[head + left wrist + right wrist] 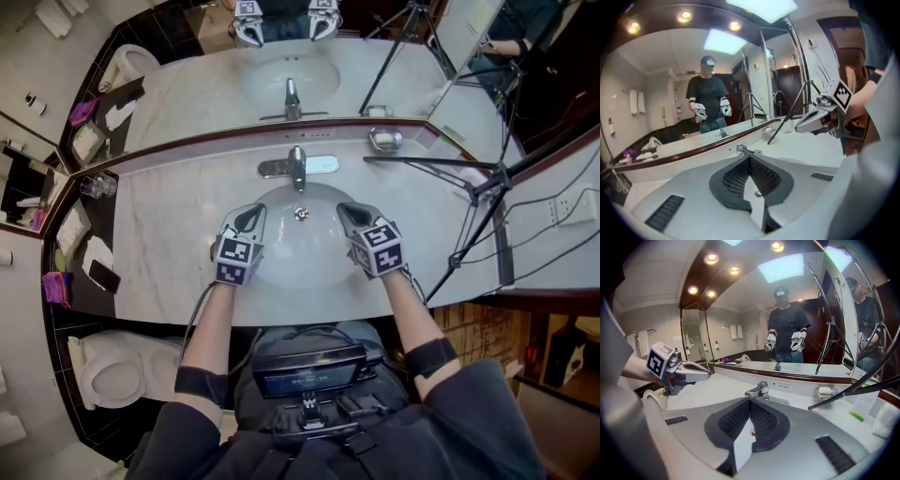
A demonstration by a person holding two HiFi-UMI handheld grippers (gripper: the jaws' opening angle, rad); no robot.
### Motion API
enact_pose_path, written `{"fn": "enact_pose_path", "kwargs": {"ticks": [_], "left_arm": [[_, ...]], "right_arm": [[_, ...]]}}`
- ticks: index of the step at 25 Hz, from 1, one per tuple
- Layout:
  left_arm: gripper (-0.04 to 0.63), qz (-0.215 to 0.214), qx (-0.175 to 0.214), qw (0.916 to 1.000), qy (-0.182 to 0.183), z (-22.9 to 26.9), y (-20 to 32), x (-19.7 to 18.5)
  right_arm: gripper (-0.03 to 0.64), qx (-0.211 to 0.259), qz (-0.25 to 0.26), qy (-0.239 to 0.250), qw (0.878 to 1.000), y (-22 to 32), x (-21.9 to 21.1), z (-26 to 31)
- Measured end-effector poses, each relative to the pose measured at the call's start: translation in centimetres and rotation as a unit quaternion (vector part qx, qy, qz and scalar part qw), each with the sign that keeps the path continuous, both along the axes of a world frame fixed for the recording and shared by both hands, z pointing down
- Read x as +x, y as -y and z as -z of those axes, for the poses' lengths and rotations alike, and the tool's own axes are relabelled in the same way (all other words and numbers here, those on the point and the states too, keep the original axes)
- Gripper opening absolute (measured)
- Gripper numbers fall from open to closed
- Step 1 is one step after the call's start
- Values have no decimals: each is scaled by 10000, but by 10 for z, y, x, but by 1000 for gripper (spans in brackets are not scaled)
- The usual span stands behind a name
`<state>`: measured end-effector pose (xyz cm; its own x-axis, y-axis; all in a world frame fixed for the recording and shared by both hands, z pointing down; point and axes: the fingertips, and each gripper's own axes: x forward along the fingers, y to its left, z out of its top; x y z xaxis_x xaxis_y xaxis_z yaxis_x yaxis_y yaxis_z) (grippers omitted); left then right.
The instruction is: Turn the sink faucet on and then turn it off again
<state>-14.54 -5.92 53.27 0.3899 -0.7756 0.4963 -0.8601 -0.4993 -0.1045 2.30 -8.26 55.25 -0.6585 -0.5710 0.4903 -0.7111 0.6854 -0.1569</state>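
The chrome sink faucet (297, 167) stands at the back of the white oval basin (281, 202), its lever lying over the spout. No stream of water shows under it. My left gripper (251, 218) hovers over the basin's left side, shut and empty, apart from the faucet. My right gripper (352, 217) hovers over the right side, also shut with nothing in it. In the left gripper view the faucet (746, 150) sits just beyond the closed jaws of the left gripper (750, 160). In the right gripper view the faucet (759, 390) lies ahead of the closed right gripper (750, 404).
A marble counter (169, 225) surrounds the basin, with a wall mirror (281, 66) behind it. A soap dish (385, 139) sits at the back right. A black tripod (473, 192) leans over the counter's right end. Glasses (97, 186) and a phone (103, 276) are at the left, a toilet (114, 377) below.
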Motion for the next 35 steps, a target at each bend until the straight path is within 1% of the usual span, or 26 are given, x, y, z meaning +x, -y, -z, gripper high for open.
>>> {"fn": "enact_pose_path", "kwargs": {"ticks": [1, 3, 7, 10, 13, 22, 25, 27, 29, 30, 32, 33, 35], "left_arm": [[0, 154, -12, 9997, -165, 2, -3, -7], [0, 406, -8, 9986, -343, 3, -9, -21], [0, 616, -24, 9965, -556, 7, -23, -33], [0, 683, -42, 9958, -611, 6, -32, -38], [0, 840, -76, 9936, -757, 1, -42, -42], [0, 1126, -92, 9908, -746, -8, -51, -47], [0, 1067, -59, 9931, -492, -6, -50, -45], [32, 957, -7, 9949, -330, -6, -47, -42], [65, 768, -5, 9970, -63, -7, -44, -36], [91, 656, 19, 9977, 150, -9, -40, -34], [143, 400, 110, 9966, 712, -17, -32, -28], [163, 242, 178, 9941, 1038, -22, -27, -24], [201, -93, 373, 9854, 1656, -25, -16, -13]], "right_arm": [[18, 10, 14, 4, 10000, 0, -1, 1], [18, 21, 27, -21, 10000, -2, -2, 4], [18, 71, 40, -85, 9999, -1, -3, 9], [18, 65, 47, -87, 9999, -3, -5, 9], [18, 60, 39, -84, 9999, -6, -4, 10], [18, -14, 49, -83, 10000, -13, 0, 1], [18, -35, 65, -68, 10000, -13, -1, 3], [18, -27, 78, -60, 9999, -12, -3, 2], [18, -3, 100, -50, 9999, -10, -5, 2], [18, 3, 113, -49, 9999, -8, -5, 2], [18, -16, 134, -76, 9999, -6, -5, 0], [18, -30, 139, -88, 9999, -4, -5, -2], [18, -79, 133, -85, 9998, -3, -6, -6]]}}
